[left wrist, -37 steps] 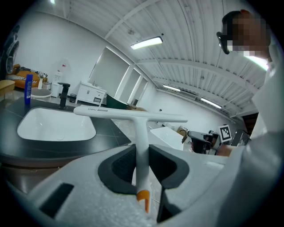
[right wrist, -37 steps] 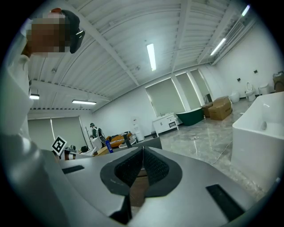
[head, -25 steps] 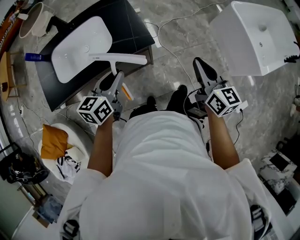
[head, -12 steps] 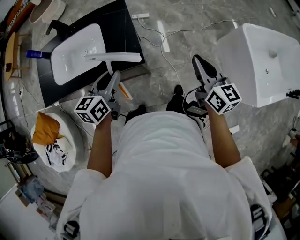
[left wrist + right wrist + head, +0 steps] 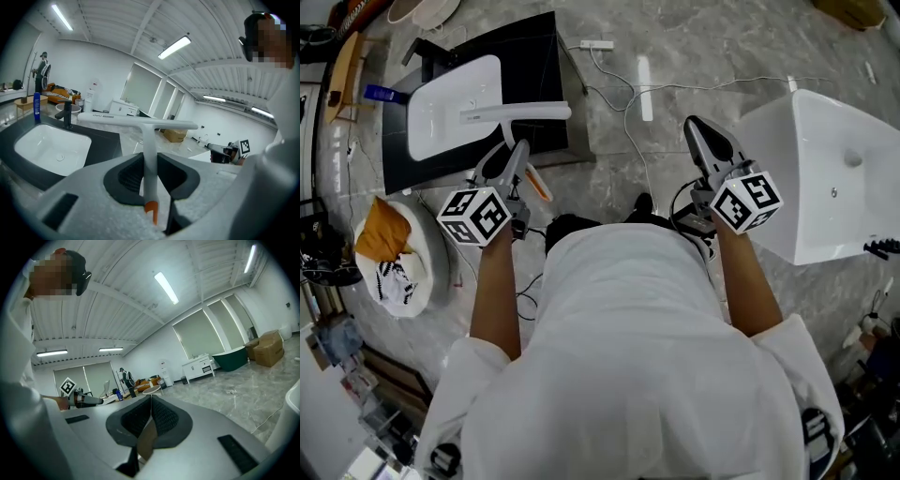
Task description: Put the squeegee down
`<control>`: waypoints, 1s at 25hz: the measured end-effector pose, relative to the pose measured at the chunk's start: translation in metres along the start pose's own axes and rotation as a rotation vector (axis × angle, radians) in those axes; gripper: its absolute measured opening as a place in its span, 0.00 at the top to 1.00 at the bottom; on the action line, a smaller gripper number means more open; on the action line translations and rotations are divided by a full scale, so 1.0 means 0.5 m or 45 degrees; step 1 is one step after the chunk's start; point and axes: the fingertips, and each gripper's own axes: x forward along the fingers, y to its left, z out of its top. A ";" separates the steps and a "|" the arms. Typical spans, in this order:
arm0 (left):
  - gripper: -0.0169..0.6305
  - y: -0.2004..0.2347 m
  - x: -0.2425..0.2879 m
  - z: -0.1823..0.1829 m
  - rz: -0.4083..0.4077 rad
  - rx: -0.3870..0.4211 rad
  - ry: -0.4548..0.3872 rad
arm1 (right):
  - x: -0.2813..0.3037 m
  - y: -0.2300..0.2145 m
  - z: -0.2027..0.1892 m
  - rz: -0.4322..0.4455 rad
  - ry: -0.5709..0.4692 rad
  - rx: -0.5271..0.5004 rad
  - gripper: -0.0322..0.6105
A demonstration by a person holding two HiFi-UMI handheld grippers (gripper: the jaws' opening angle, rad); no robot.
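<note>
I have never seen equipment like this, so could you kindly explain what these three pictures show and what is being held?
There is no robot here. A person in a white shirt holds a hand-operated two-jaw gripper in each hand, and the cubes with square markers are parts of those grippers. The head view comes from a camera on the person's head, looking steeply down. The other two views come from cameras riding on each gripper, looking along its jaws. The left gripper is clamped on the handle of a white squeegee, held in the air near a black counter with a white sink. A blue bottle stands on that counter. The right gripper has its jaws together and holds nothing. A white tub stands on the floor to the person's right.
</note>
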 end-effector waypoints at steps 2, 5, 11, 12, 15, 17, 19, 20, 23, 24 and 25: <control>0.83 -0.010 0.009 0.004 0.047 0.005 0.012 | 0.005 -0.018 0.005 0.043 0.007 -0.004 0.93; 0.84 -0.017 0.011 0.007 0.099 -0.001 0.030 | 0.021 -0.033 0.012 0.104 0.013 -0.003 0.93; 0.84 -0.018 0.012 0.015 0.175 -0.007 0.048 | 0.058 -0.050 0.011 0.177 0.033 0.013 0.93; 0.84 -0.016 0.010 0.016 0.186 -0.008 0.049 | 0.063 -0.049 0.010 0.186 0.035 0.017 0.93; 0.84 -0.009 0.004 0.021 0.211 -0.010 0.065 | 0.078 -0.045 0.010 0.209 0.049 0.014 0.93; 0.84 0.000 0.004 0.027 0.224 -0.006 0.082 | 0.090 -0.045 0.013 0.211 0.056 0.010 0.93; 0.84 0.013 0.007 0.033 0.230 -0.009 0.095 | 0.101 -0.046 0.016 0.208 0.057 0.009 0.93; 0.84 0.020 0.010 0.035 0.233 -0.016 0.098 | 0.104 -0.047 0.017 0.208 0.059 0.008 0.93; 0.84 0.039 0.025 0.050 0.243 -0.035 0.090 | 0.116 -0.057 0.020 0.214 0.082 -0.011 0.93; 0.84 0.045 0.032 0.058 0.243 -0.038 0.085 | 0.122 -0.064 0.020 0.213 0.092 -0.015 0.93; 0.84 0.050 0.039 0.064 0.242 -0.040 0.081 | 0.129 -0.071 0.021 0.211 0.101 -0.017 0.93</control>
